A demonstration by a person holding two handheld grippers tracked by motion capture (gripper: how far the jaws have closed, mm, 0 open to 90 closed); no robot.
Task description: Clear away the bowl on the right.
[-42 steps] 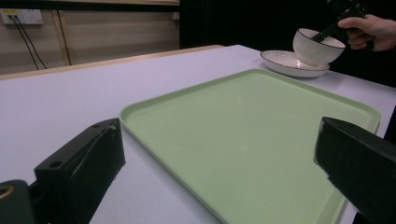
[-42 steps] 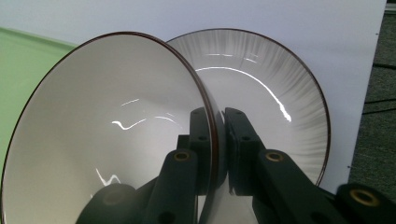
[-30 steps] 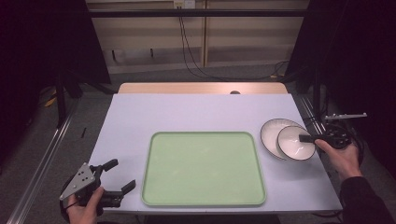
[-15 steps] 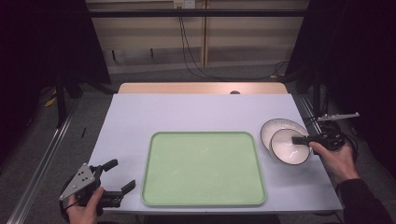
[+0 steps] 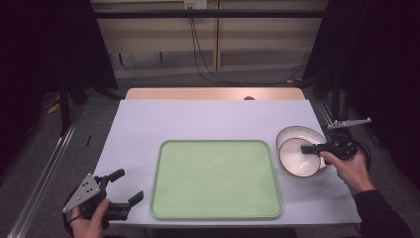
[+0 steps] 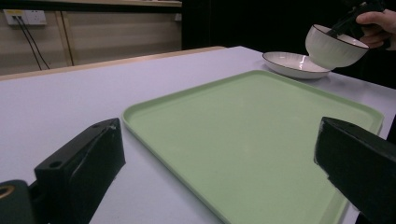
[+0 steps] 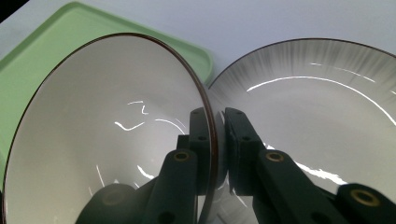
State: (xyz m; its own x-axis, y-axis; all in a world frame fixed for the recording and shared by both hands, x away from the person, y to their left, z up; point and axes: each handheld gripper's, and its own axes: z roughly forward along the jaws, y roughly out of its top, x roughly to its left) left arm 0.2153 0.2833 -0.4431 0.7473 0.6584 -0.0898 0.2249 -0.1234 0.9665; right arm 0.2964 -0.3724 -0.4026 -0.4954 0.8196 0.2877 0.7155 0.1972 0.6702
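A pale green tray (image 5: 216, 179) lies flat in the middle of the white table (image 5: 198, 119), its surface bare. Just off the tray's right edge sits a shallow white plate (image 5: 297, 133) with a dark rim. Over the near part of that plate, between it and the tray's right rim, hangs a white bowl (image 5: 298, 157) with a thin brown rim, lifted clear of the table and tilted; the left gripper view shows open air beneath it above the plate. The right gripper (image 5: 309, 148) grips the bowl's wall, jaws pinched together on the rim, one pad inside and one outside, as the right gripper view shows. At the tray's near left corner, off its edge, the left gripper (image 5: 126, 187) rests by the table edge, jaws spread wide with nothing between them.
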